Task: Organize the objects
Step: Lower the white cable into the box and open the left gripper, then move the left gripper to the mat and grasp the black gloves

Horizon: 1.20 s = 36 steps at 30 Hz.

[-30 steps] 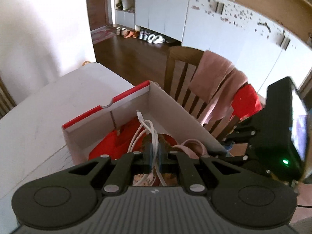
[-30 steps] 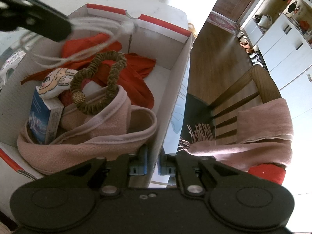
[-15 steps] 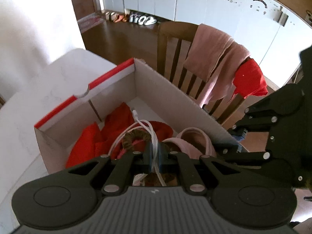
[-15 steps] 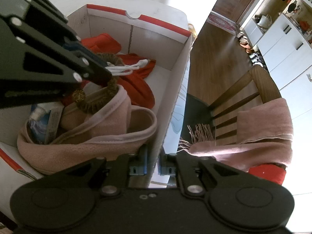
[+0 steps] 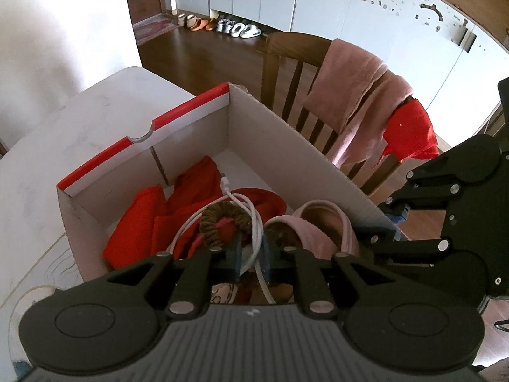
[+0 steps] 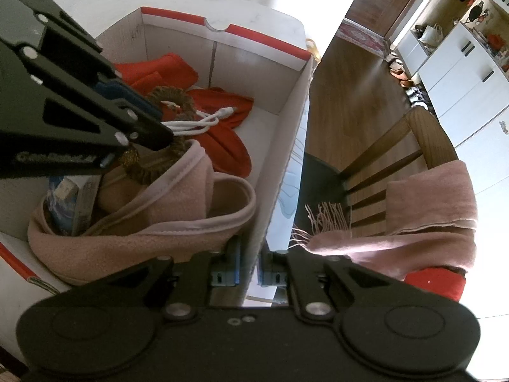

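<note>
Left wrist view: the left gripper (image 5: 251, 259) hangs low inside the box (image 5: 305, 146), over the heaped contents; its jaws have just been opening, and now stand a narrow way apart with the white cable (image 5: 254, 222) running loose between them, a gap showing on either side of the strands, so the pads no longer seem to pinch it; the cable's loops lie straight ahead of the jaws, long axis running away from the camera toward the far wall, draped over the brown ring (image 5: 222, 219) and the red cloth (image 5: 191, 203); the pink cloth (image 5: 318, 222) lies just to the right; the table (image 5: 79, 127) carries the box, a chair (image 5: 296, 63) stands beyond.

Right wrist view: the right gripper (image 6: 249, 265) has its jaws nearly closed astride the box's near side wall (image 6: 286, 133), apparently clamping it to steady the box; the left gripper (image 6: 152, 127) reaches in from the left, the cable (image 6: 194, 124) trailing from its tip onto the red cloth (image 6: 222, 133); a blue carton (image 6: 68, 197) sits tucked in the pink cloth (image 6: 152, 229).

The left hand is the one at the cable; my guess is that the coming move is a straight lift out, leaving the cable in the box.
</note>
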Motion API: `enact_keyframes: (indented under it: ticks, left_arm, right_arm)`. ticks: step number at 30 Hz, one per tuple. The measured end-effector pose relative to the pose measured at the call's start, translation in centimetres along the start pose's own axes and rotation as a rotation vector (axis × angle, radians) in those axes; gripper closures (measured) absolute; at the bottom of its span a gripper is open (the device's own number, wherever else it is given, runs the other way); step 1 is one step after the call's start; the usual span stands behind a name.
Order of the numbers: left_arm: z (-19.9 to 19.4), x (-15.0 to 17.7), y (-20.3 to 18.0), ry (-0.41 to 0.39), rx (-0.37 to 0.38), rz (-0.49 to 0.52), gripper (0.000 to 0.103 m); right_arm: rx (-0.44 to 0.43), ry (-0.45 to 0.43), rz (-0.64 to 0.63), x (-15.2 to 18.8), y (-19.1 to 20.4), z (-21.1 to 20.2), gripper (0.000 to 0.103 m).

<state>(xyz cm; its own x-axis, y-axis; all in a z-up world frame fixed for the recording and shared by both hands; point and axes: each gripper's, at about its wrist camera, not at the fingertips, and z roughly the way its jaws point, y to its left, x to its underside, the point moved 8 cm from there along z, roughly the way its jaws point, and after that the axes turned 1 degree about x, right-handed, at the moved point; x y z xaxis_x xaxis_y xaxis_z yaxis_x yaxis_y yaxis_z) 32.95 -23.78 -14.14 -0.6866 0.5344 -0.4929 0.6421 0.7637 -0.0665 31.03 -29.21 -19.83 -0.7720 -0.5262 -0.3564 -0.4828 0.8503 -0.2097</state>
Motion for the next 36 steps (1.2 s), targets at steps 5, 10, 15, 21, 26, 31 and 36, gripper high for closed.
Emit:
enact_keyframes:
  ticks: [5,10,15,21,26,31,36]
  left_arm:
    - [-0.7,0.2,0.1,-0.020,0.025,-0.017,0.043]
    - [-2.0,0.4,0.5,-0.051,0.012,-0.027,0.031]
    - [-4.0,0.6,1.0,-0.085,0.021,-0.045,0.031]
    - [-7.2,1.7,2.1,-0.138,0.027,-0.079,0.031]
    - [-9.8,3.3,4.1,-0.162,0.018,-0.128,0.031]
    - [-12.4,5.6,6.7,-0.182,-0.029,-0.173,0.031]
    - [-14.9,8.3,9.9,-0.193,-0.091,-0.239,0.031]
  right_arm:
    - [0.001,0.000,-0.001,0.0,0.0,0.0,0.095]
    - [0.004,0.001,-0.002,0.0,-0.1,0.0,0.094]
    - [0.005,0.003,-0.001,0.0,-0.1,0.0,0.094]
    - [0.007,0.003,-0.001,0.0,-0.2,0.0,0.094]
    - [0.008,0.005,-0.001,-0.1,-0.4,-0.1,0.094]
    - [0.007,0.006,-0.002,0.1,-0.2,-0.1,0.094]
    - [0.008,0.008,-0.005,0.2,-0.2,-0.1,0.094]
